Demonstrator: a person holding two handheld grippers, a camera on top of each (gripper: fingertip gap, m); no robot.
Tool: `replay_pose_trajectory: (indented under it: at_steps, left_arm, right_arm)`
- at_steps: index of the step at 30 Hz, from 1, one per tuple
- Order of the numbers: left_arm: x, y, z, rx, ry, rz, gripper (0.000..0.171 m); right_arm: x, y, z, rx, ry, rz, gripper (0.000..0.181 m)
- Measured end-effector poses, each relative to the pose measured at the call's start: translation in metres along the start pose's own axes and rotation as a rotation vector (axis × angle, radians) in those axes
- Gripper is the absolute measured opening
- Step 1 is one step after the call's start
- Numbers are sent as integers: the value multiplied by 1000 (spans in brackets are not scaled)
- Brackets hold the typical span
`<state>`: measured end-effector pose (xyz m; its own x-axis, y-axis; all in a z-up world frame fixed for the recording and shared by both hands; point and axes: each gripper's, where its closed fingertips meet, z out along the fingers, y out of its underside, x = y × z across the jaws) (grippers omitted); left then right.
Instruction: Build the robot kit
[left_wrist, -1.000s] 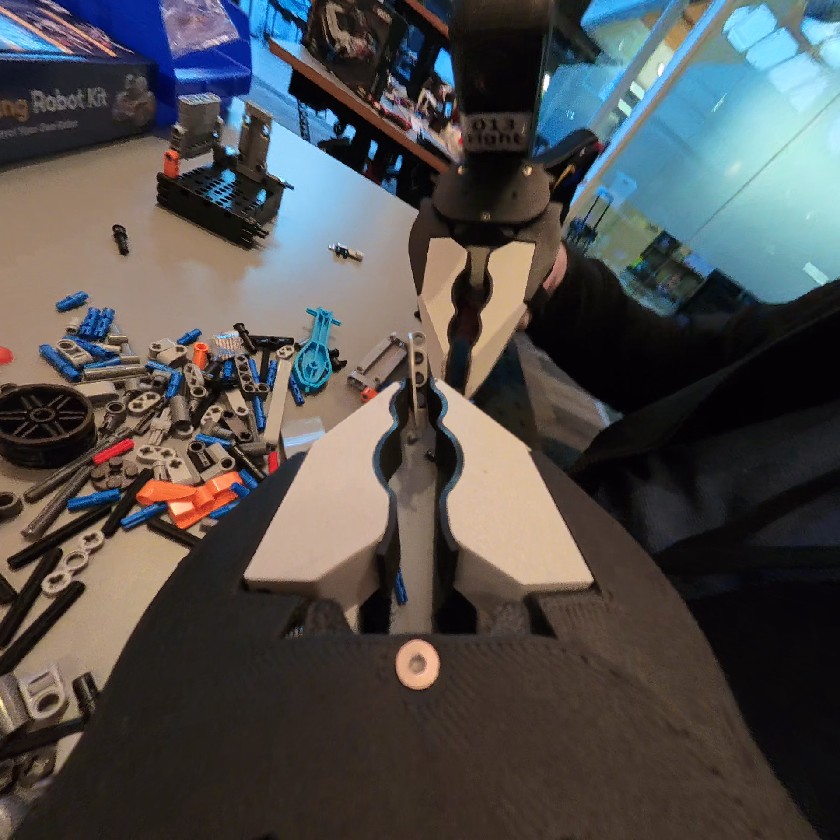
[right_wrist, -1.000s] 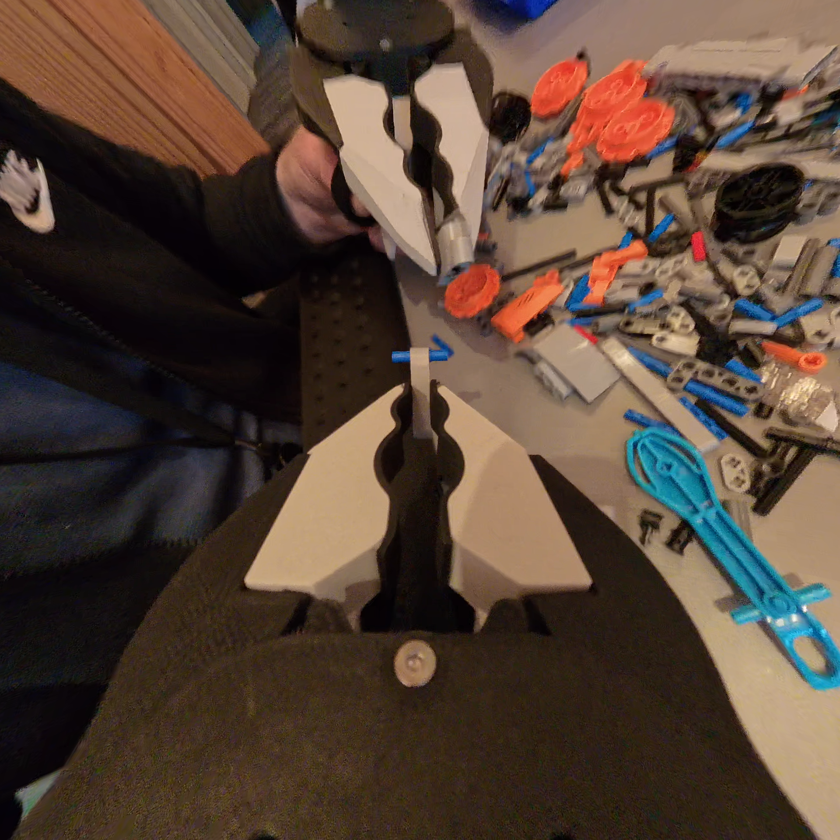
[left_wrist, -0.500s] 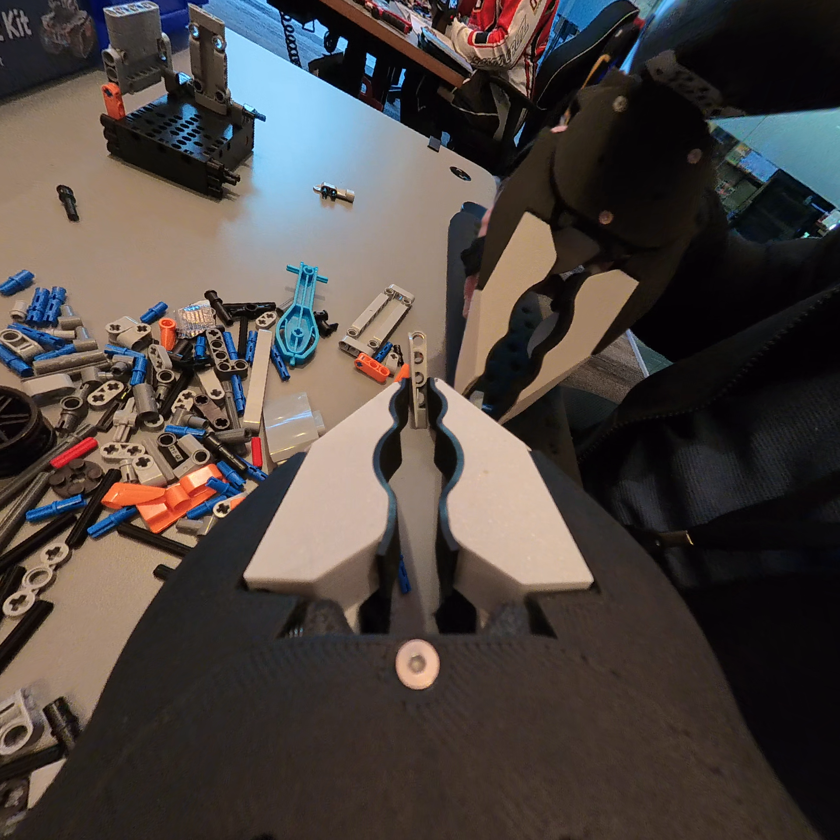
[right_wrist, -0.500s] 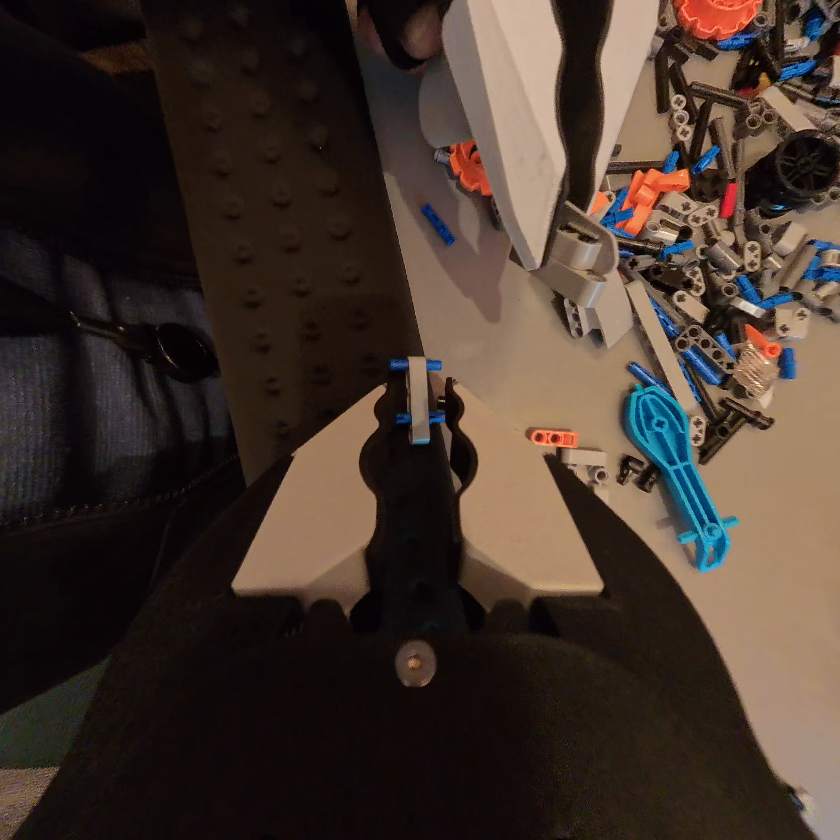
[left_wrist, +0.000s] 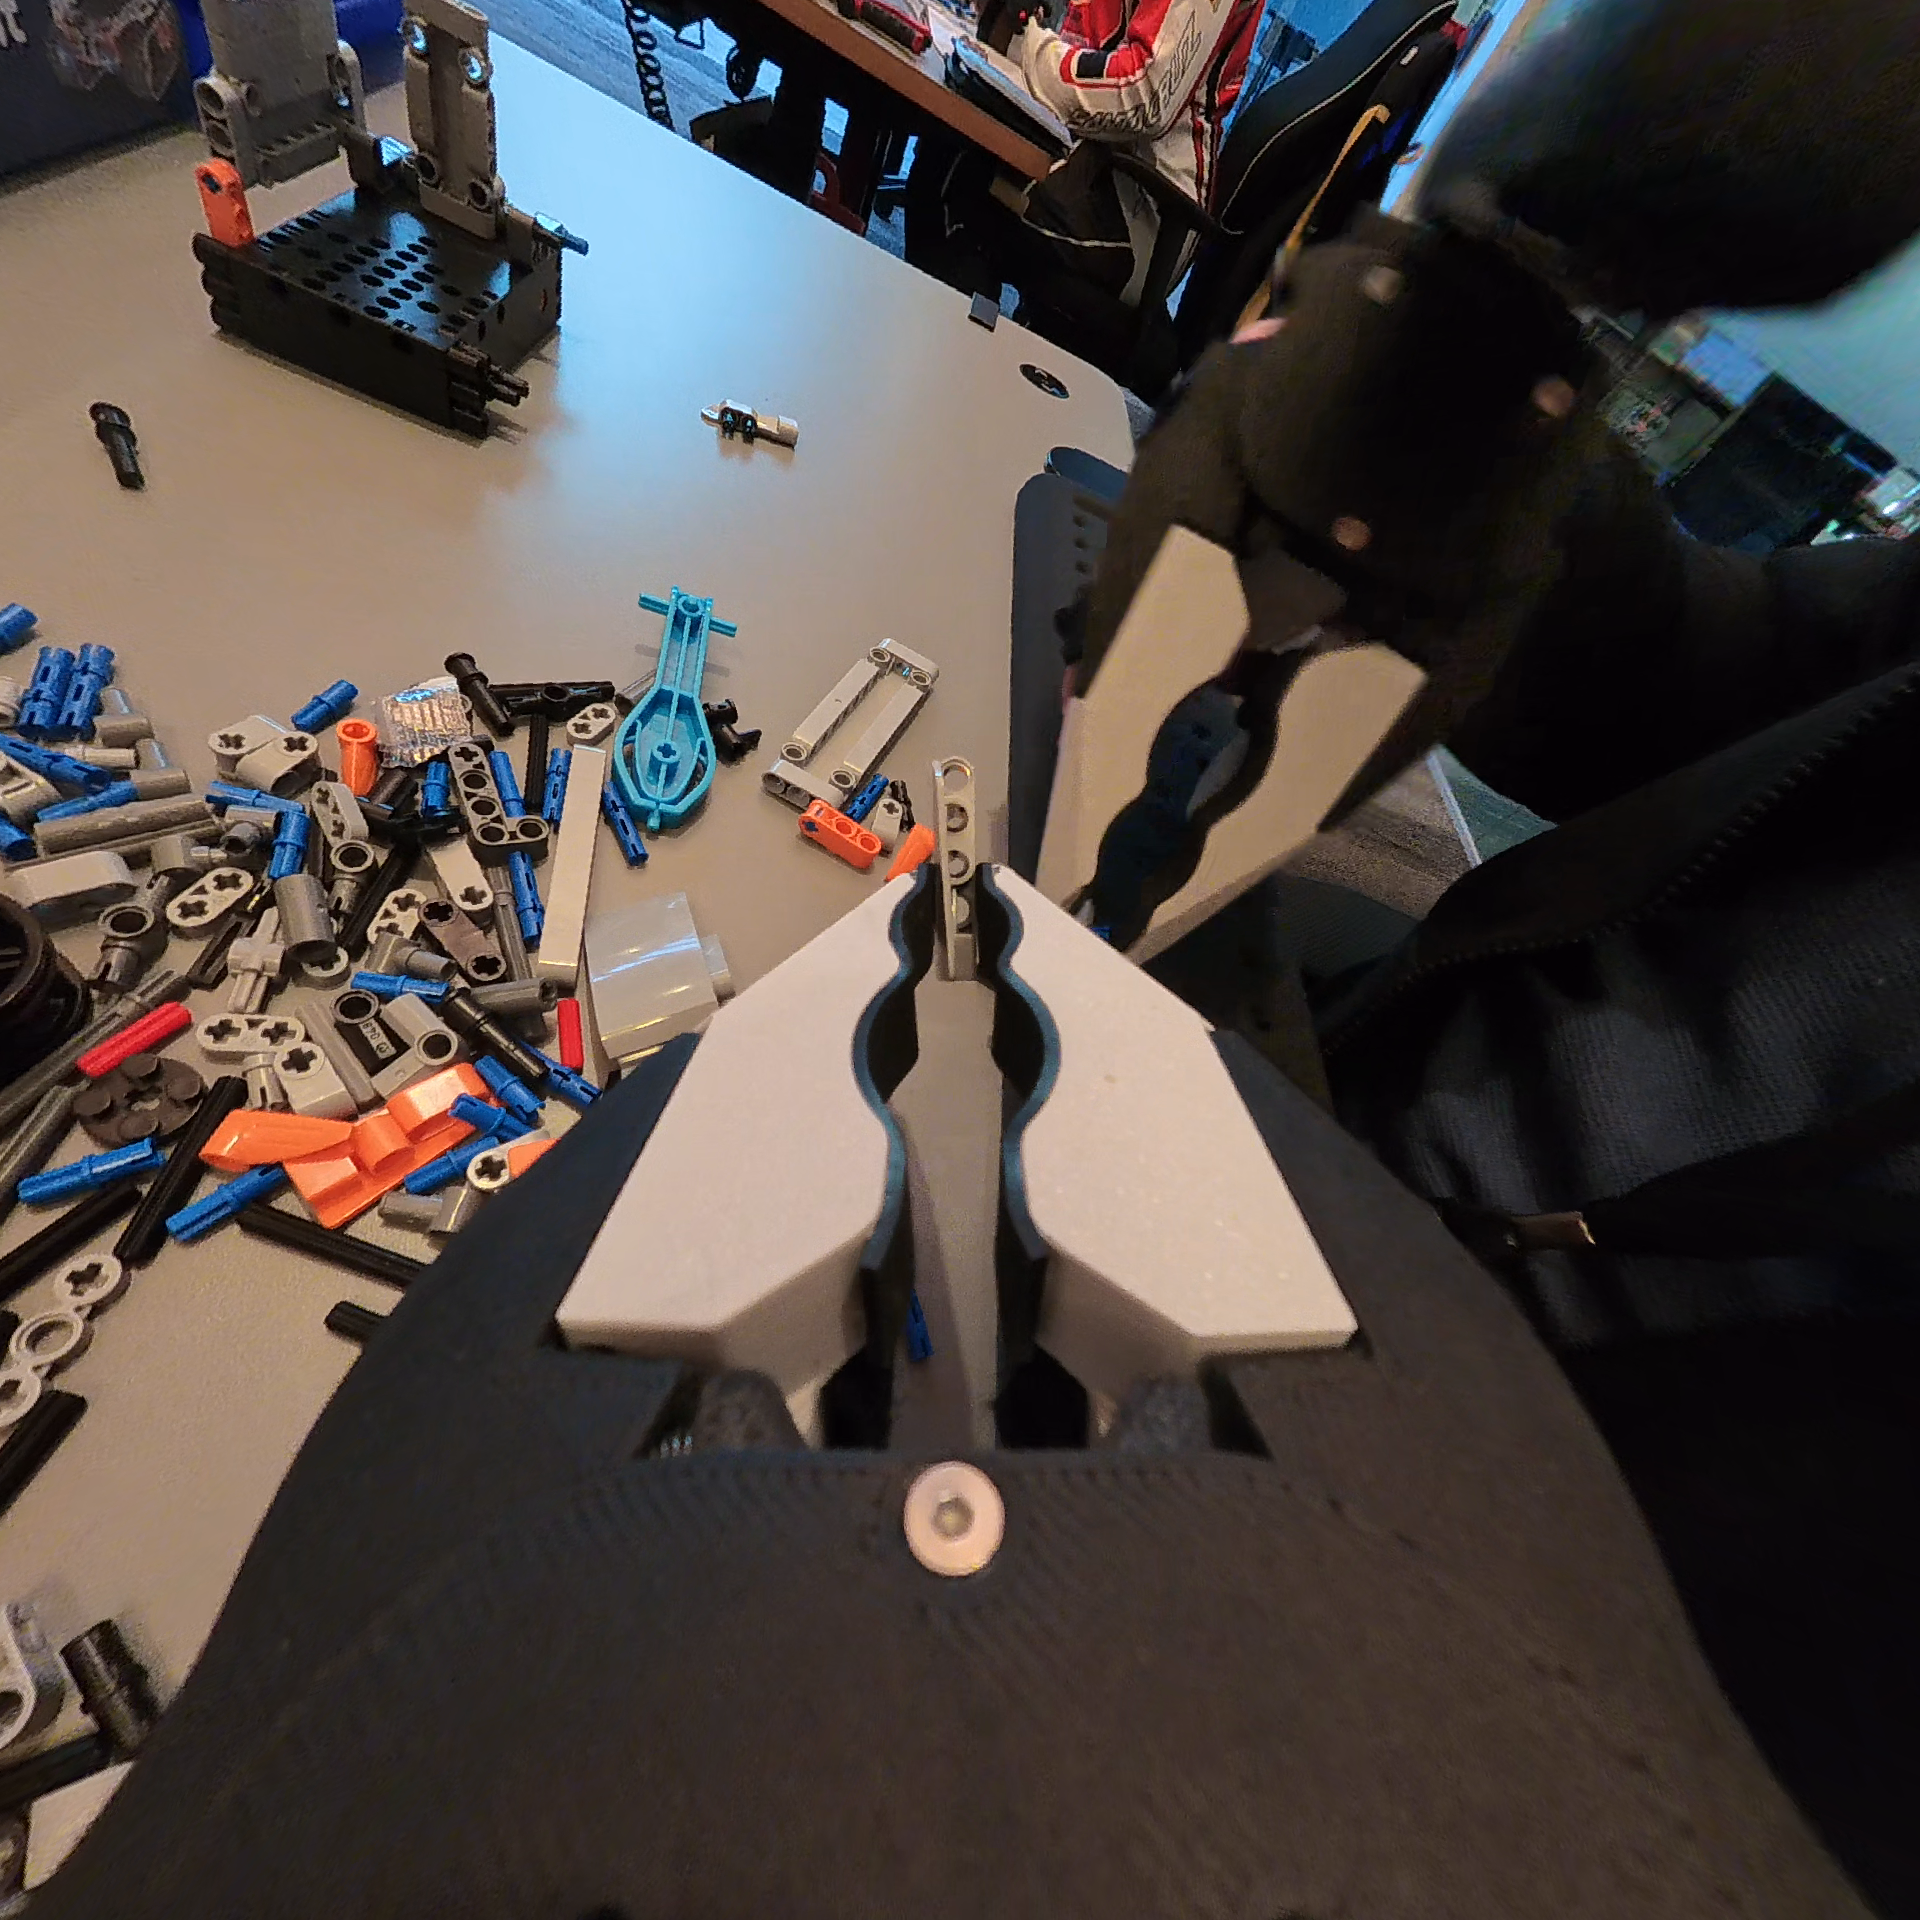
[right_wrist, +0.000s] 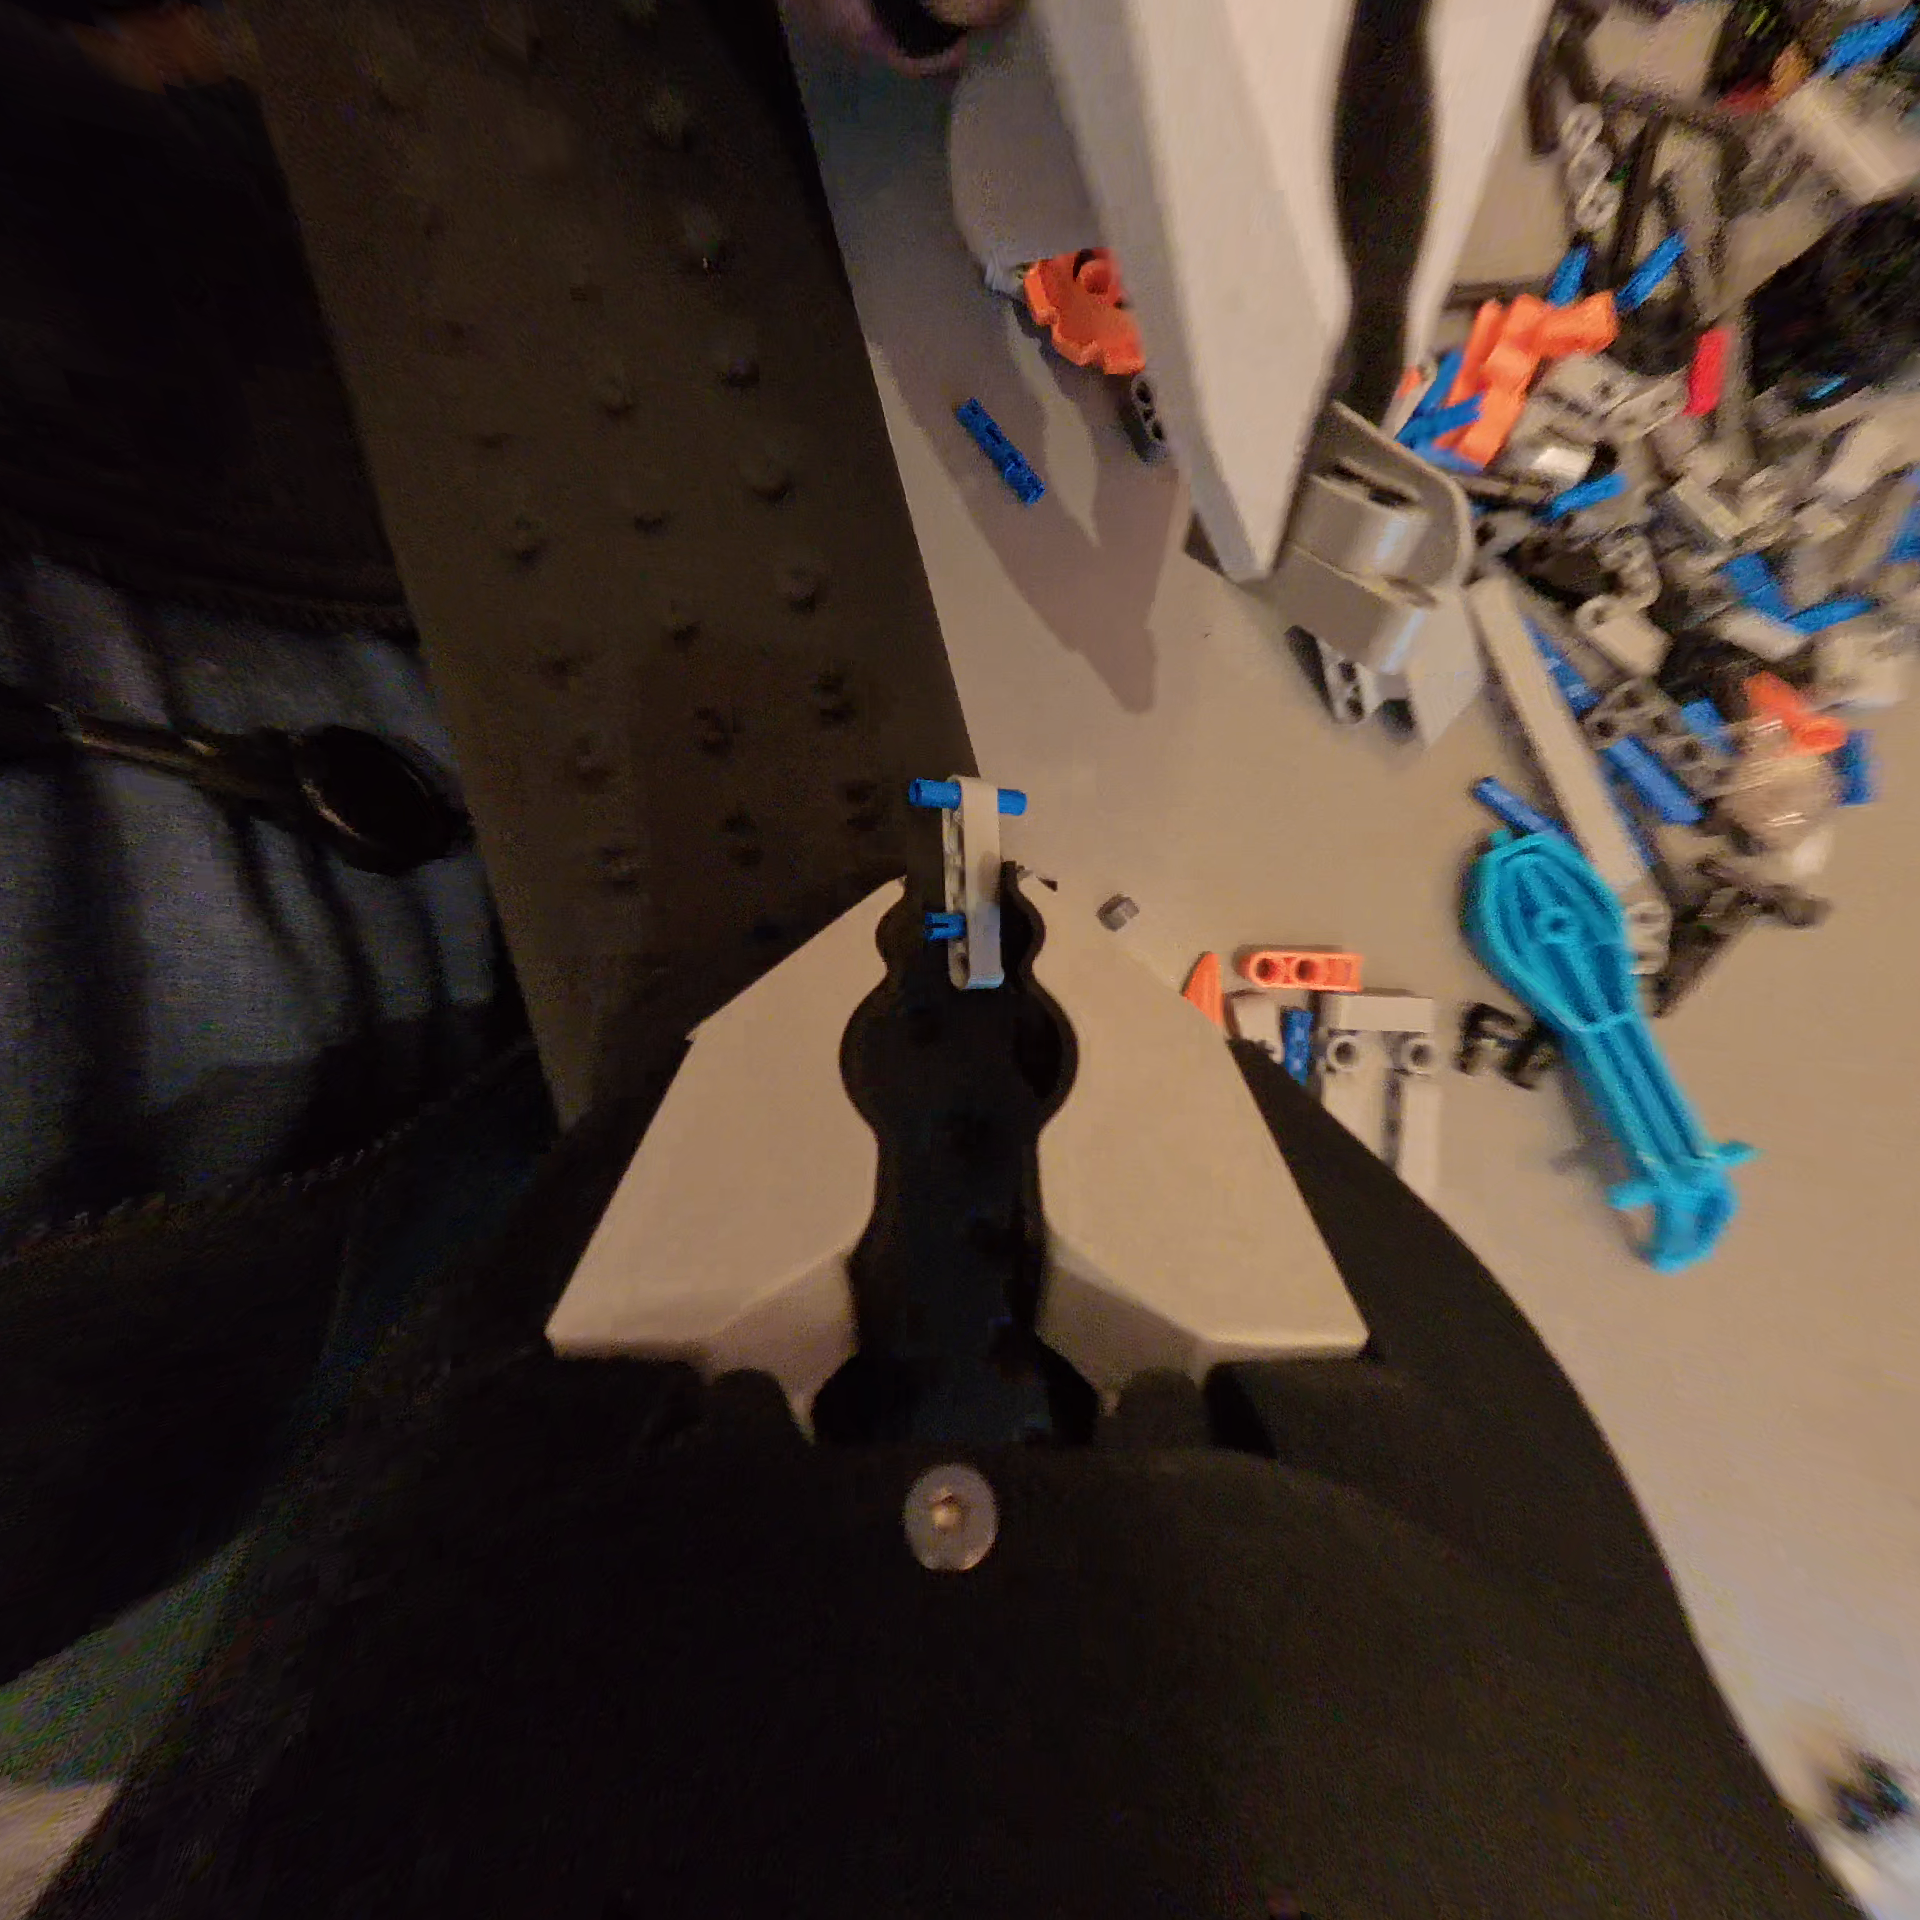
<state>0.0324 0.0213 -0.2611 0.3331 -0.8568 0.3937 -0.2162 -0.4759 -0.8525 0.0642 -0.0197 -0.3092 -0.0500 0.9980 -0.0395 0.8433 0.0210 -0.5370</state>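
Note:
In the left wrist view my left gripper (left_wrist: 954, 881) is shut on a thin grey holed beam (left_wrist: 954, 821) that stands up out of the tips, above the grey table's (left_wrist: 727, 520) near edge. My right gripper (left_wrist: 1096, 920) hangs just right of it, pointing down-left, tips close to the left tips. In the right wrist view the right gripper (right_wrist: 961, 899) is shut on a short light grey beam with two blue pins (right_wrist: 971, 883) over the table edge. The left gripper (right_wrist: 1351, 447) shows top right, shut on its grey beam (right_wrist: 1371, 540).
A heap of loose blue, grey, black and orange parts (left_wrist: 312, 935) covers the table's left. A turquoise tool (left_wrist: 670, 727), (right_wrist: 1590, 1039) lies near the edge. A black holed assembly (left_wrist: 384, 281) stands at the back. A dark dotted chair arm (right_wrist: 623, 468) and a dark jacket (left_wrist: 1610, 1039) border the table. My right fingertips sit around 7 centimetres from my left ones.
The right gripper has tipped from pointing straight at the left gripper to pointing down, and has drifted right. Both views have swung over the table edge. Both grippers still hold their beams.

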Motion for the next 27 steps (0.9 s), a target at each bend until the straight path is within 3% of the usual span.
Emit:
replay_pose_trajectory:
  at_steps: [5,12,18,22,25,27]
  left_arm:
    - [0,-2,-1,14,12,-17,4]
    - [1,-1,0,14,30,-29,4]
    - [8,1,0,-10,41,21,4]
    - [15,27,17,-169,16,133,4]
    - [17,50,29,-313,-26,234,4]
    - [15,52,30,-336,-46,252,4]
  right_arm:
    - [7,1,4,43,-281,166,12]
    - [7,-2,2,43,-398,212,12]
    - [2,-18,-15,181,-513,278,11]
    - [-8,-11,-10,150,-557,293,11]
    - [-9,-9,-8,121,-498,246,12]
    - [-9,-9,-8,114,-459,227,12]
